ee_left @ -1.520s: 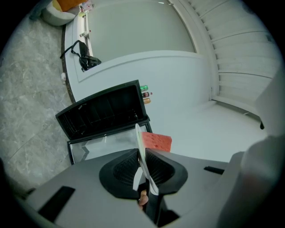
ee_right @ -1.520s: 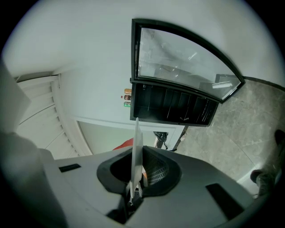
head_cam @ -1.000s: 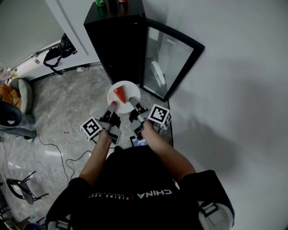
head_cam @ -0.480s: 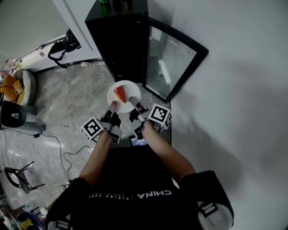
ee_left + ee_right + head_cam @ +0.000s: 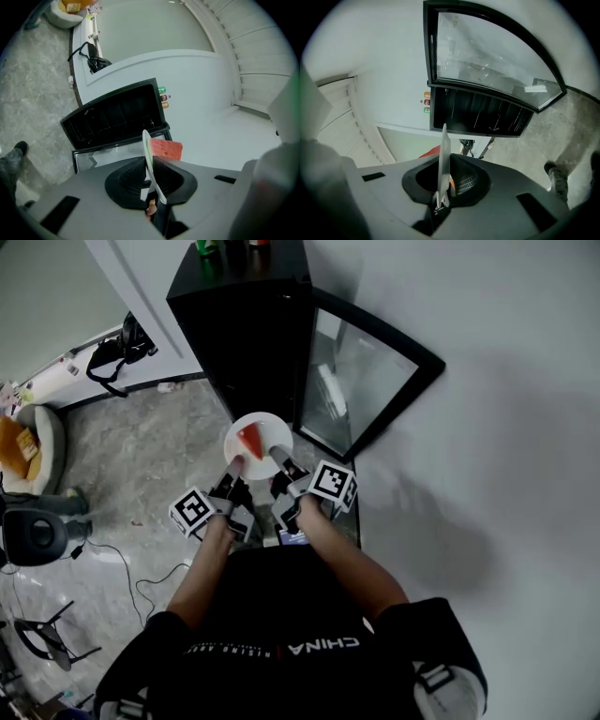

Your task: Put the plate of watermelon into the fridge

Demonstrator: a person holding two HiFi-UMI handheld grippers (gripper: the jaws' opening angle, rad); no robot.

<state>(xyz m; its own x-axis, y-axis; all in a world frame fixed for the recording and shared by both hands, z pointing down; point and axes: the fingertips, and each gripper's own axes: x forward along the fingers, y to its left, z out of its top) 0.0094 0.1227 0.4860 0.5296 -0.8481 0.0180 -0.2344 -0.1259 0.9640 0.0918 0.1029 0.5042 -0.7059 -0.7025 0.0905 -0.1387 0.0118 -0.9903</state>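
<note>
A white plate (image 5: pixel 267 435) with a red watermelon wedge (image 5: pixel 249 438) hangs in front of the small black fridge (image 5: pixel 246 329), whose glass door (image 5: pixel 361 376) stands open to the right. My left gripper (image 5: pixel 235 462) is shut on the plate's near left rim, and my right gripper (image 5: pixel 278 452) is shut on its near right rim. In the left gripper view the plate (image 5: pixel 148 151) shows edge-on between the pads with the watermelon wedge (image 5: pixel 165 149) behind it. In the right gripper view the plate's edge (image 5: pixel 443 159) stands upright in the jaws before the fridge's dark inside (image 5: pixel 478 115).
Small bottles (image 5: pixel 227 247) stand on top of the fridge. A white wall (image 5: pixel 506 427) runs along the right. On the grey marble floor lie a black bag (image 5: pixel 111 348) at the back left, cables (image 5: pixel 131 563), a stool (image 5: pixel 37 535) and a black stand (image 5: pixel 42 629).
The view has shifted slightly; the plate and both grippers stay in the same hold in front of the open fridge.
</note>
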